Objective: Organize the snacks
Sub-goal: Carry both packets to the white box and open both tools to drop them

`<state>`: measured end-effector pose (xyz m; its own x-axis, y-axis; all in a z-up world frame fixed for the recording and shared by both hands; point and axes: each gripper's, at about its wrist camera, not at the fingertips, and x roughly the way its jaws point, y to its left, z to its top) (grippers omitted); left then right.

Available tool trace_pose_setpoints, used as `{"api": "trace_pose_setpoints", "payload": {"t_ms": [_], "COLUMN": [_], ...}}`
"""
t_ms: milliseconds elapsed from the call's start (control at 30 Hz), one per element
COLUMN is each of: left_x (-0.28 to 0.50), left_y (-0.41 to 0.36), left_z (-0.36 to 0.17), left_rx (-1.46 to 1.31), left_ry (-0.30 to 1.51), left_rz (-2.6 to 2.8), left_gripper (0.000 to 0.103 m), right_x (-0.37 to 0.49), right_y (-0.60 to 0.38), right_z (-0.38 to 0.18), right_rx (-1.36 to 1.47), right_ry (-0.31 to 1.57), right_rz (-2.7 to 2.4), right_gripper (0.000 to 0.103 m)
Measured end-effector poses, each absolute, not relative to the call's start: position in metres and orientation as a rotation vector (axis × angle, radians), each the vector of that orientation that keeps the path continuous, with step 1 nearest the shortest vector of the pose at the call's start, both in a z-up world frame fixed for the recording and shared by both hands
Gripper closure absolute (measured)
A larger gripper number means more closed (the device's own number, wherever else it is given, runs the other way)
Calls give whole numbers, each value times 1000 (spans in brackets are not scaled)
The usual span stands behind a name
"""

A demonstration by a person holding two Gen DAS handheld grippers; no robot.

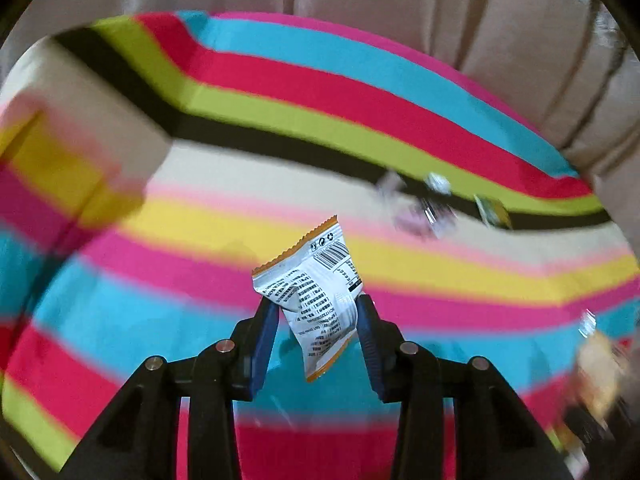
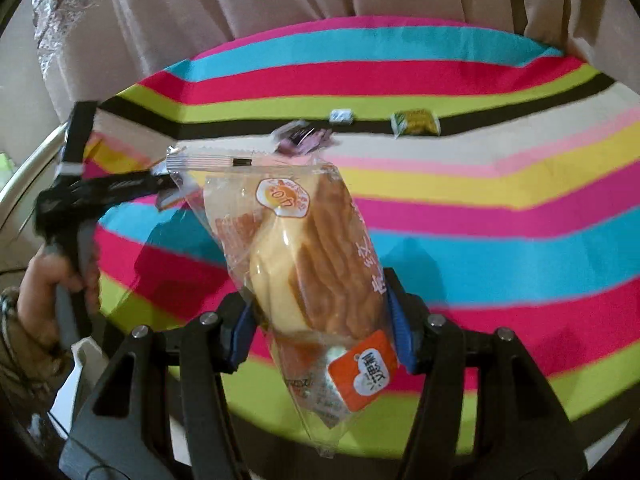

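The left gripper (image 1: 318, 312) pinches a small white packet (image 1: 316, 300) and the right gripper (image 2: 320, 320) squeezes a bread bag (image 2: 304, 272), so either could slip down.

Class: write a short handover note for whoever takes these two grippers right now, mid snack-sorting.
Left gripper: shut on a small white packet, held above the striped cloth.
Right gripper: shut on a clear-wrapped bread bag, also lifted.
Still on the cloth, far side: a purple packet, a small white candy, a green packet.
Done: two snacks picked up.
Left: place both, then collect the three remaining. No container clearly visible.
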<state>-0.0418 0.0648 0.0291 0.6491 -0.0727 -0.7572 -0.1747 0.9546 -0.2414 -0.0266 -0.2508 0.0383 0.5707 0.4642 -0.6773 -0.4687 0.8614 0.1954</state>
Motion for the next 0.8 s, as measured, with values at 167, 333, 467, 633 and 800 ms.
{"api": "trace_pose_setpoints", "payload": {"t_ms": [167,333,467,633,800], "left_x": [-97,-106,-96,-108,-122], "left_y": [64,66,69,68,67], "left_z": [35,26,11,2,7], "left_rx": [-336,-300,-305,-294,-237], "left_ry": [958,1017,1024,995,928], "left_rz": [-37,-6,76,67,84], "left_gripper": [62,53,20,23,62], "right_x": [-68,-93,-110,-130,-145], "right_y": [-255,-254,-246,-247,-251], "right_z": [44,50,63,79,86], "right_rx": [-13,10,-17,-44,-50], "right_ry": [792,794,760,720,706], "right_rz": [558,574,584,578,567], "right_gripper": [43,43,43,43,43]}}
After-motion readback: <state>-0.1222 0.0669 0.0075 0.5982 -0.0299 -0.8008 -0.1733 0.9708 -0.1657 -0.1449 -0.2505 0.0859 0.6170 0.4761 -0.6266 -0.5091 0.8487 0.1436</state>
